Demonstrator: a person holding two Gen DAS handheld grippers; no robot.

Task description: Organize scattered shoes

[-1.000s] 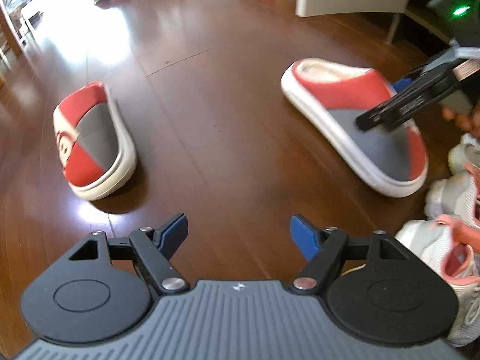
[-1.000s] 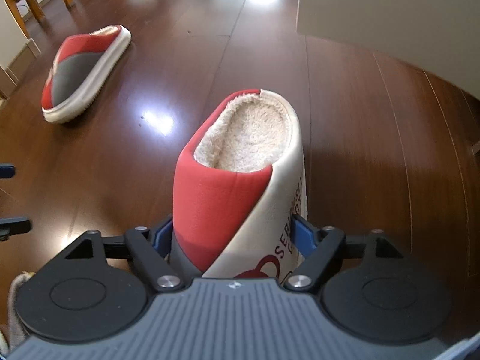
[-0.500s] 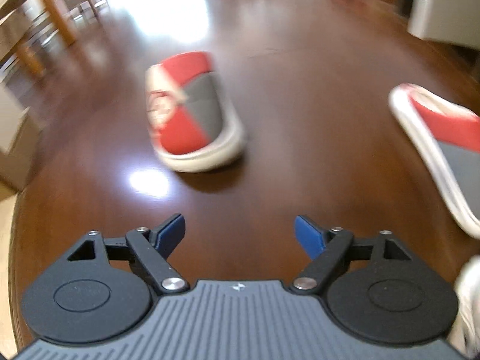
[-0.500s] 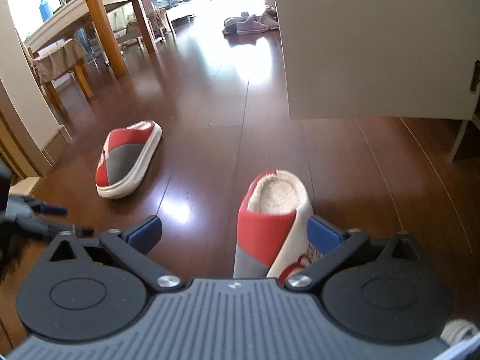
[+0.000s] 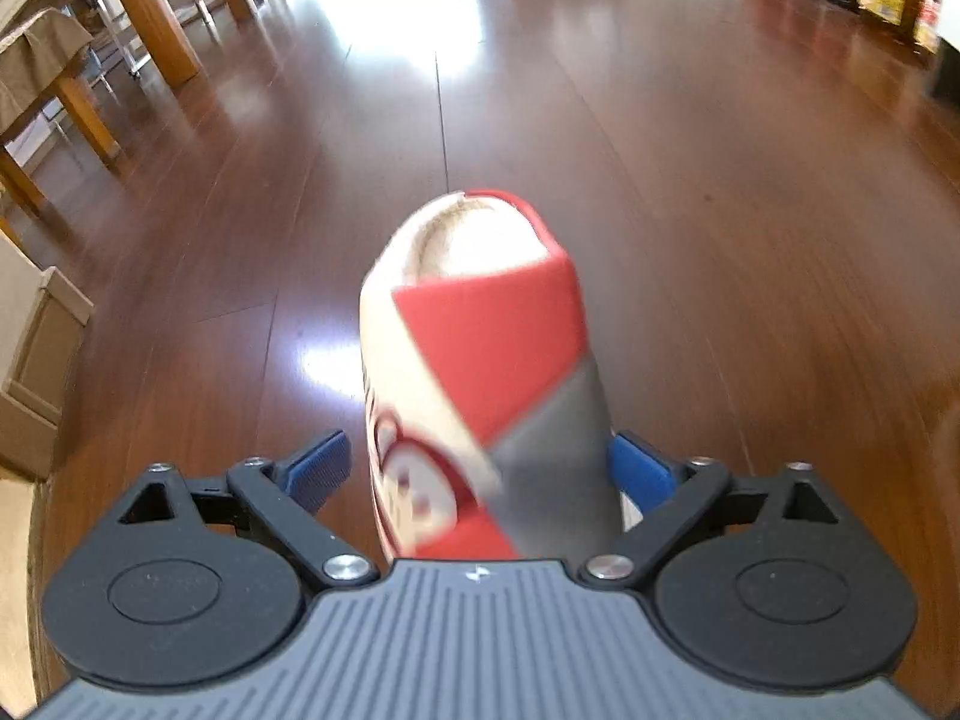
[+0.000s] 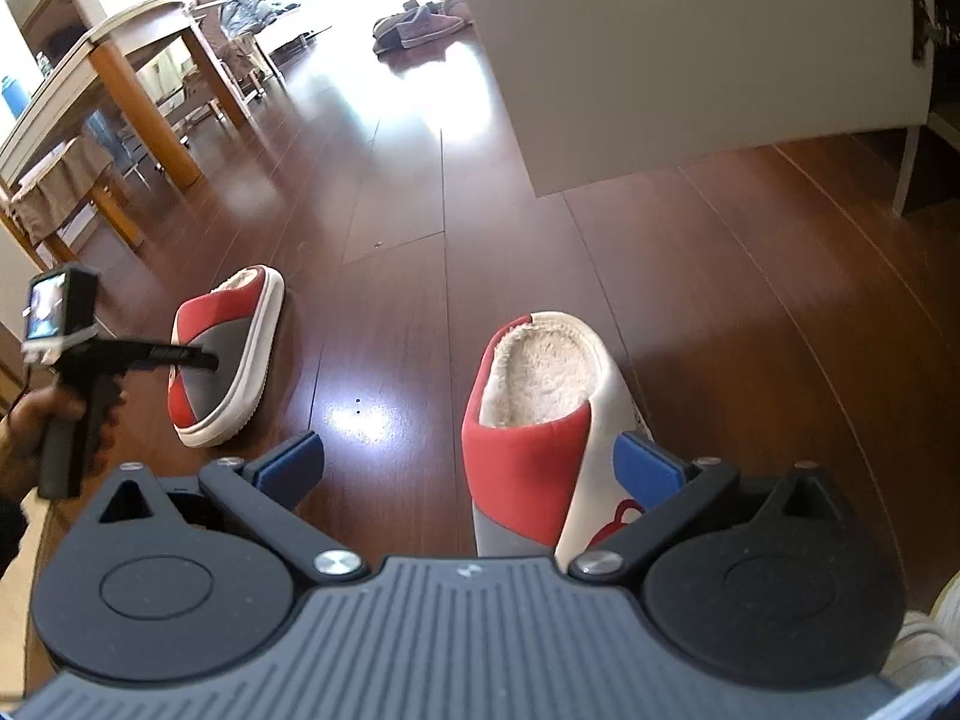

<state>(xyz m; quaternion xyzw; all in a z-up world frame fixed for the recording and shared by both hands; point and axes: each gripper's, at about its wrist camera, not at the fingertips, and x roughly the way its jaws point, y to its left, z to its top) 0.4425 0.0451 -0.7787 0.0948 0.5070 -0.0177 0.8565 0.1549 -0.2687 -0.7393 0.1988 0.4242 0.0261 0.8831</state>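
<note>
Your left gripper (image 5: 477,471), jaws just opened wide, straddles the toe of the red, grey and cream fleece-lined slipper (image 5: 480,372) lying on the floor: light, soft-sided, so pinch its firmer sole edges.

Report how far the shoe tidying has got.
Done: nothing paired yet. In hand: the left tool, jaws just opened, straddles the left slipper without gripping. The right tool, also just opened, brackets the right slipper, which stands on the floor. Left: bringing the two together, then the grey shoes.
</note>
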